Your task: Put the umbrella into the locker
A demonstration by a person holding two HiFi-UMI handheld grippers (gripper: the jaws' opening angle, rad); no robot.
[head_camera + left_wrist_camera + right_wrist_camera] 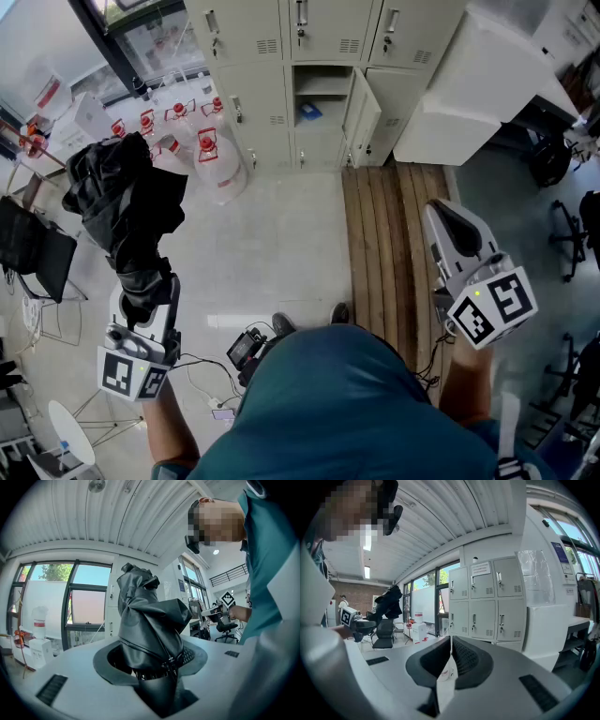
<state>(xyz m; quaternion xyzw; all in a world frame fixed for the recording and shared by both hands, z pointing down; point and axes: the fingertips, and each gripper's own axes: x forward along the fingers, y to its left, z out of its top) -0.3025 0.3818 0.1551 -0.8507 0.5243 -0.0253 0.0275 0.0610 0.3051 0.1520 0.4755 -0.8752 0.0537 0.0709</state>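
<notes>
A folded black umbrella [127, 202] stands upright out of my left gripper [142, 281], which is shut on its lower end. In the left gripper view the crumpled black fabric [150, 625] fills the gap between the jaws of the left gripper [157, 670]. My right gripper [452, 223] hangs at the right over the wooden floor strip, shut with nothing in it; its jaws [451, 645] meet in a thin slit. The beige lockers [281, 56] line the far wall. One middle compartment [322, 94] is open, its door [362, 117] swung to the right.
Several water jugs with red caps [211, 155] stand left of the lockers. A black chair [33, 246] is at the far left. A large white cabinet [478, 84] sits right of the lockers. Cables and a small device [246, 349] lie by the person's feet.
</notes>
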